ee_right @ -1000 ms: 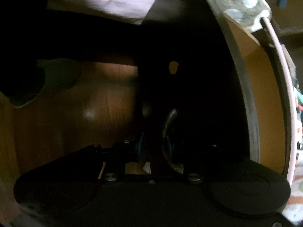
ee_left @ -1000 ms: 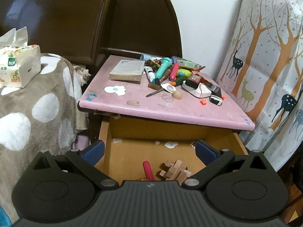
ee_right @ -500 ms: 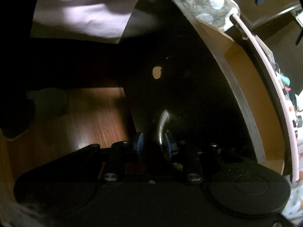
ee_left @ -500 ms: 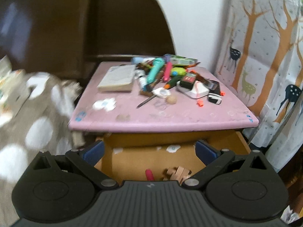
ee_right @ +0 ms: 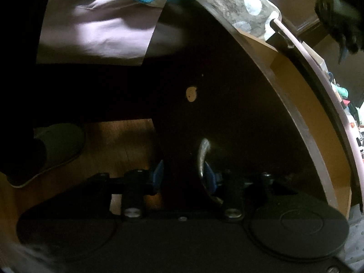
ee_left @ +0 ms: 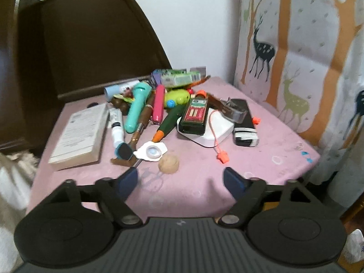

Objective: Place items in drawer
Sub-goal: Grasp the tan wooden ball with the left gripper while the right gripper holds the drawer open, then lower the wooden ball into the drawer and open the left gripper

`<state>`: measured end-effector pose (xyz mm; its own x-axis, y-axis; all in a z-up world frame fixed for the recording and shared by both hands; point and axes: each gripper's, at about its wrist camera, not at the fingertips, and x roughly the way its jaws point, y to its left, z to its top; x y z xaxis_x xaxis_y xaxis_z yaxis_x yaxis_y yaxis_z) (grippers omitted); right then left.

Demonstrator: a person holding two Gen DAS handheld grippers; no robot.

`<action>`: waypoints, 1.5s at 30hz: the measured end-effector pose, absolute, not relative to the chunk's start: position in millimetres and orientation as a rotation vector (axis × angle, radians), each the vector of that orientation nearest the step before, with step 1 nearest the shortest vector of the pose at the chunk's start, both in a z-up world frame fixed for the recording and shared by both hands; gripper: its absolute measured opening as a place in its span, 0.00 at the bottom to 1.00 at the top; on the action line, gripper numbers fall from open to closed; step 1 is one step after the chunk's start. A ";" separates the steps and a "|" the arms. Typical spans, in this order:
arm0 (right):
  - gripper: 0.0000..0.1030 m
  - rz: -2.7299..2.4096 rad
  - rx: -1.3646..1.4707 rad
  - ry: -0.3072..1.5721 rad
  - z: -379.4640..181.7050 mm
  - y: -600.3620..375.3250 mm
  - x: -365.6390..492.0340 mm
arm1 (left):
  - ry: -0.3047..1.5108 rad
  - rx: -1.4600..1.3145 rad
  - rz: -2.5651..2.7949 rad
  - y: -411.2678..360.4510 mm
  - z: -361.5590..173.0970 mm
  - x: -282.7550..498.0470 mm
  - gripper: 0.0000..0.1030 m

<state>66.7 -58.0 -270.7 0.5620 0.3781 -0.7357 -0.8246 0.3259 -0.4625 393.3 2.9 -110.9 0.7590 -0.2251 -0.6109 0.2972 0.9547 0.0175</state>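
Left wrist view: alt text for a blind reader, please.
The open left gripper hovers over a pink tabletop, nearest a small tan ball. Behind it lies a clutter pile including a teal flashlight, a pink tube and a flat white box.

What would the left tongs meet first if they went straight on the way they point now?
Probably the tan ball, lying just ahead between the open left tongs on the pink tabletop; depth is uncertain, so they might pass over it.

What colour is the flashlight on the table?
Teal, seen best in the left wrist view.
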 end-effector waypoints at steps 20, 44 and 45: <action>0.42 0.861 -0.913 0.550 -272.3 -60.0 66.3 | 0.679 0.104 -0.228 -4.8 -121.0 412.9 0.24; 0.45 0.880 -0.880 0.564 -270.8 -62.7 69.3 | 1.083 0.254 -0.464 -48.0 -237.5 332.6 0.25; 0.45 0.882 -0.881 0.564 -270.8 -62.7 69.4 | 1.087 0.252 -0.456 -47.0 -238.9 332.8 0.25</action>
